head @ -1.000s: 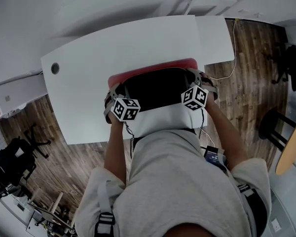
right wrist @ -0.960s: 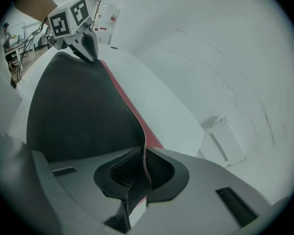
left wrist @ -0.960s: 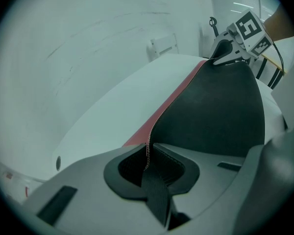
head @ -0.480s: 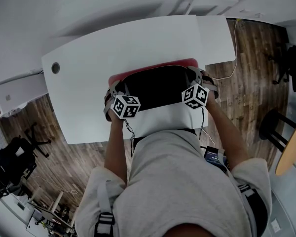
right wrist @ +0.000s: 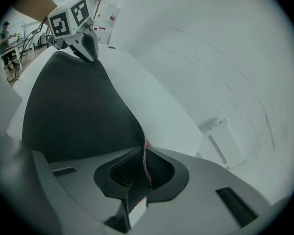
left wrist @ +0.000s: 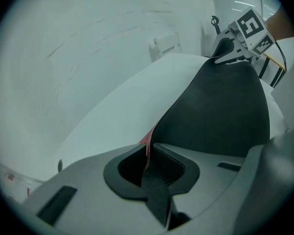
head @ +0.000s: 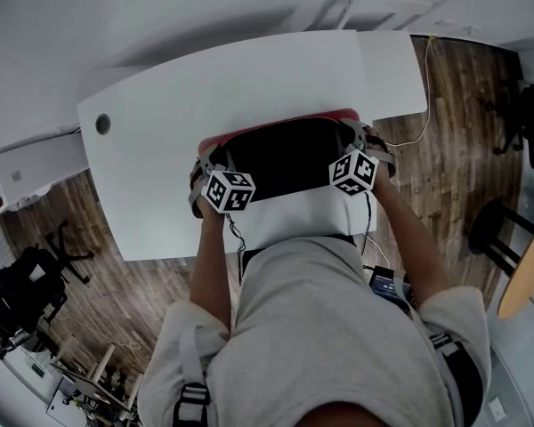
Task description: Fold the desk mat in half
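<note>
The desk mat sits on the near middle of the white bench, right in front of the person, and it is partway through its fold. Its near edge is off the bench and turned up and over. The black underside faces upward, and only a narrow strip of the red face shows along the far side.

The left tongs are pressed together on the lifted left corner, with the thin stitched edge caught between the pads. The right tongs pinch the right corner the same way. Between the two, the raised sheet bows in a broad curve rather than hanging taut.

By my reckoning roughly the first half is done: the corners are gripped and the edge is raised and carried over. What looks left is to lay that edge down along the far edge, square the corners and let go. I see no pressed crease yet.

As for room, there is plenty of bare bench beyond the mat and off to the left, where a small round cable hole lies well apart. On the right the mat's end comes near the bench's side edge, with wood floor and a loose cable below. I would judge the right tongs to have the slimmer margin.
</note>
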The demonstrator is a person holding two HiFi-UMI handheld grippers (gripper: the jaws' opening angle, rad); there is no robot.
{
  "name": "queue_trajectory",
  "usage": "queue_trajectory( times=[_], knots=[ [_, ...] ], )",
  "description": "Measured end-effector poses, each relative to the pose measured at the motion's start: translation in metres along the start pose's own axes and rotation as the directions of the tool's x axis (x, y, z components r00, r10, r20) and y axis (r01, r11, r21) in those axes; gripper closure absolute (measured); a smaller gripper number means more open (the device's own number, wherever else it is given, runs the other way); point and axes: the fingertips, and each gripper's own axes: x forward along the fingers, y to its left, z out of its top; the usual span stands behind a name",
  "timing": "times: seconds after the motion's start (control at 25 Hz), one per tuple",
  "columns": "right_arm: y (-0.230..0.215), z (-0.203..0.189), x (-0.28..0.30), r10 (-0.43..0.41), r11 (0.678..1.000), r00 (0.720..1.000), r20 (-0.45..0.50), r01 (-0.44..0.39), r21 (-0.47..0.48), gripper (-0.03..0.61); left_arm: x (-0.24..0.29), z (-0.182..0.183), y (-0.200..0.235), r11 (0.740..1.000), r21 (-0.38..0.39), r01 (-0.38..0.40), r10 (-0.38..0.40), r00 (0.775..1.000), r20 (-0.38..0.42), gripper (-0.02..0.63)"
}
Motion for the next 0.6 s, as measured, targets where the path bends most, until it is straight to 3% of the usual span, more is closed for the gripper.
queue_trajectory(
  times=[0.6],
  knots=[
    [-0.0018,-0.0018,0.004,0.022,1.0,1.0,-0.01,-0.022,0.016,0.522,0.0046,0.0053,0.004,1.0,-0.006,0.004,-0.004,1.0,-0.002,0.569]
  ],
)
